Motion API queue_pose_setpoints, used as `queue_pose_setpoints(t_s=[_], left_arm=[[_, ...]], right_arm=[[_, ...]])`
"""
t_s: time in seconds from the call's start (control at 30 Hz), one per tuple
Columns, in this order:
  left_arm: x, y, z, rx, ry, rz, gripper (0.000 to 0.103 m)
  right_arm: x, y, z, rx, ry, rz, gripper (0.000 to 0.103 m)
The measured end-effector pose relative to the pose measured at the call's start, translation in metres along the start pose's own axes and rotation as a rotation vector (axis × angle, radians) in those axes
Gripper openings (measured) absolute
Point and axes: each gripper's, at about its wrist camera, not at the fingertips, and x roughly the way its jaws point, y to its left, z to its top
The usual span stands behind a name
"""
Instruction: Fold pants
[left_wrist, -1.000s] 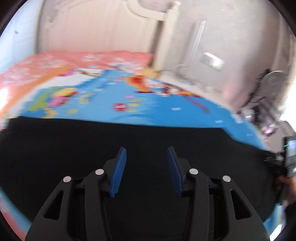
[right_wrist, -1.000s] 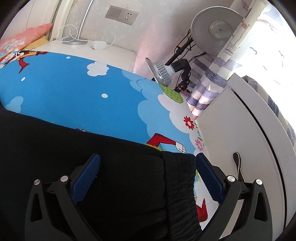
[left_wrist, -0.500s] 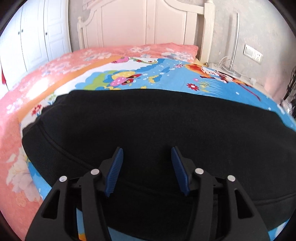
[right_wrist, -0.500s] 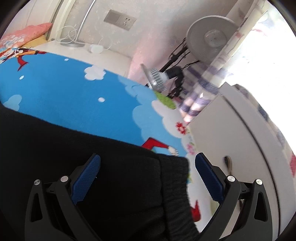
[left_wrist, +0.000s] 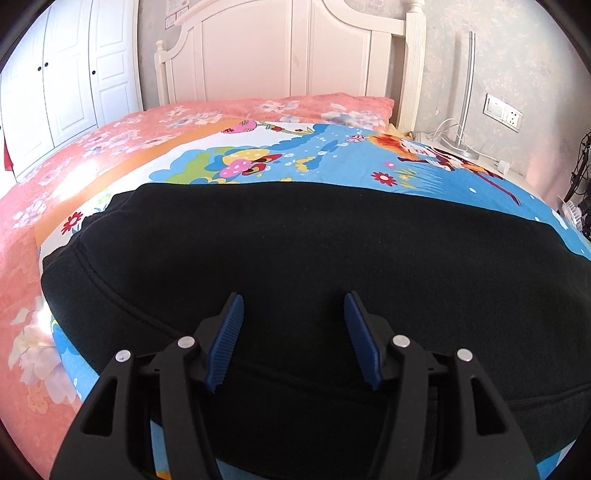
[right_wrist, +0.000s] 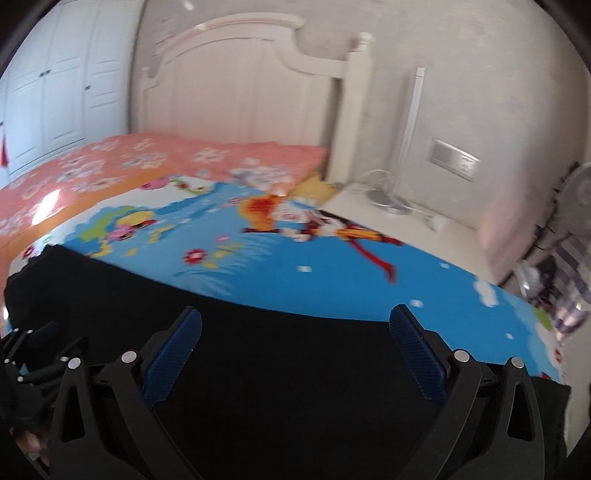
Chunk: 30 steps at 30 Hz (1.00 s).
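Black pants (left_wrist: 295, 251) lie spread flat across the cartoon bedsheet (left_wrist: 332, 158), folded lengthwise, with a seam running along the left end. My left gripper (left_wrist: 293, 299) is open and empty, hovering over the near part of the pants. In the right wrist view the pants (right_wrist: 295, 354) fill the lower frame. My right gripper (right_wrist: 295, 317) is open wide and empty above them. The left gripper (right_wrist: 26, 354) shows at the lower left edge of that view.
A white headboard (left_wrist: 295, 51) stands at the far end of the bed, with a pink floral cover (left_wrist: 110, 133) beyond the pants. A nightstand with a lamp (left_wrist: 461, 144) and a fan (right_wrist: 576, 192) are at the right. White wardrobes (left_wrist: 55, 74) stand at the left.
Both grippers swung left, from the waistband end towards the headboard. The right wrist view is blurred from this turn. Both stayed open and empty.
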Motion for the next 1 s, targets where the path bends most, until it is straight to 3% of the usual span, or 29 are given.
queue_pose_setpoints(t_s=[0.07, 0.13, 0.27, 0.43, 0.53, 0.57, 0.63, 0.73, 0.83, 0.9, 0.97, 1.0], left_arm=[[0.001, 0.0, 0.0, 0.004, -0.003, 0.002, 0.058], [0.001, 0.0, 0.001, 0.005, -0.002, -0.002, 0.058], [0.001, 0.001, -0.001, 0.001, -0.008, -0.012, 0.058], [0.001, 0.001, -0.001, -0.005, -0.015, -0.01, 0.059], [0.001, 0.003, -0.001, -0.002, -0.021, -0.012, 0.061], [0.001, 0.005, 0.0, 0.016, -0.026, 0.01, 0.063], [0.001, 0.017, 0.0, 0.029, -0.039, 0.135, 0.079], [0.008, 0.055, 0.006, -0.027, -0.019, 0.187, 0.088], [0.011, 0.096, 0.018, -0.107, 0.008, 0.319, 0.086], [0.008, 0.127, 0.028, -0.201, -0.003, 0.291, 0.076], [0.003, 0.135, 0.04, -0.186, -0.044, 0.322, 0.074], [0.001, 0.134, 0.046, -0.163, -0.073, 0.287, 0.074]], right_arm=[[0.024, 0.042, 0.001, -0.06, 0.057, 0.086, 0.098], [0.041, 0.059, -0.006, -0.039, 0.127, 0.141, 0.098], [0.065, 0.069, -0.024, -0.054, 0.221, 0.121, 0.098], [0.075, 0.063, -0.025, -0.017, 0.277, 0.118, 0.098], [0.071, 0.067, -0.026, -0.04, 0.264, 0.083, 0.098], [0.069, 0.068, -0.027, -0.051, 0.256, 0.072, 0.098], [0.07, 0.071, -0.027, -0.057, 0.255, 0.067, 0.098], [0.073, 0.067, -0.028, -0.035, 0.27, 0.088, 0.098], [0.076, 0.062, -0.028, -0.002, 0.288, 0.113, 0.098], [0.077, 0.062, -0.028, 0.003, 0.29, 0.117, 0.098], [0.077, 0.062, -0.028, 0.002, 0.288, 0.115, 0.098], [0.077, 0.063, -0.028, 0.001, 0.287, 0.115, 0.098]])
